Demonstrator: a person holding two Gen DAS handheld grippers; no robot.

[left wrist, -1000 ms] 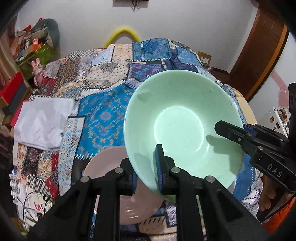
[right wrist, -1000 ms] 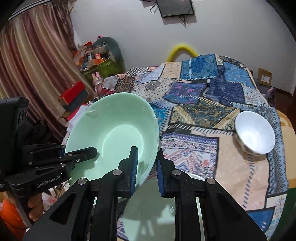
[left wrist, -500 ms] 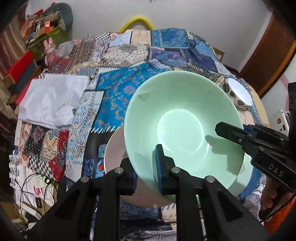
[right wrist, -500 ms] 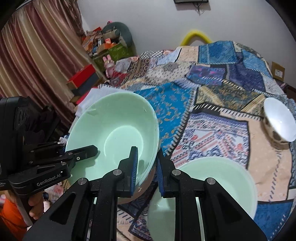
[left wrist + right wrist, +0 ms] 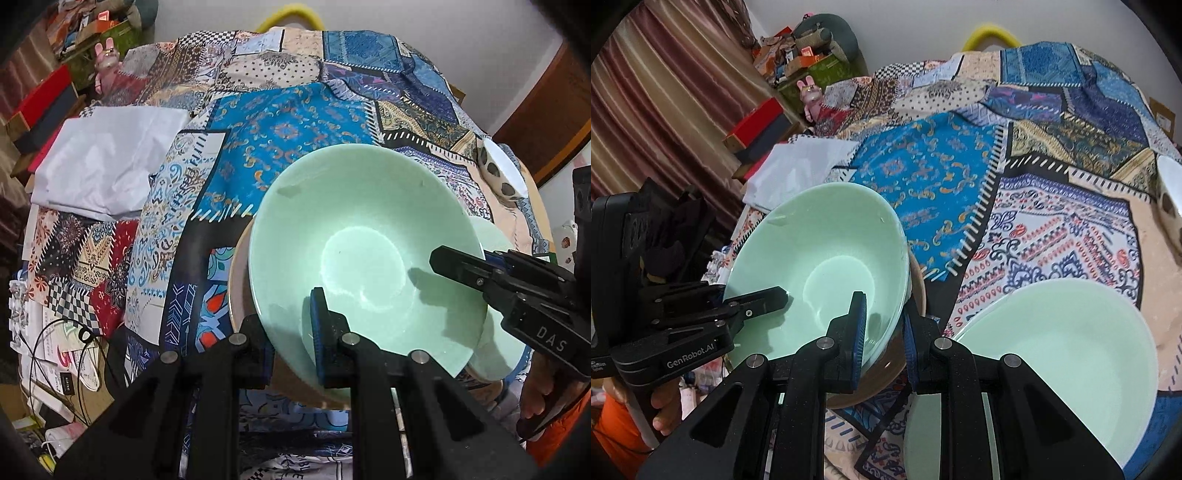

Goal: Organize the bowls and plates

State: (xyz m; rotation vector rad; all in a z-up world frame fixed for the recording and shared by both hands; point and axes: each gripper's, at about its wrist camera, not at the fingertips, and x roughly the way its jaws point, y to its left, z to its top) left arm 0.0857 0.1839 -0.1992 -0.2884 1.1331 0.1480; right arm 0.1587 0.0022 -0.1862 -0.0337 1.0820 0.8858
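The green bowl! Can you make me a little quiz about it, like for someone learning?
1. True or false: both hand-held grippers pinch the green bowl.
2. What lies right under the bowl? A) brown plate B) white cloth C) red box
3. Fill in: the small white bowl has dark ____ on its outside.

Key: 1 true: the left hand-held gripper and the right one grip its rim. 2 A, the brown plate. 3 spots.

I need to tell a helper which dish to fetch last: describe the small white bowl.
On the patchwork quilt, look past the pale green bowls to its far right edge. The small white bowl sits there alone, tipped on its side, and alone has dark spots outside.
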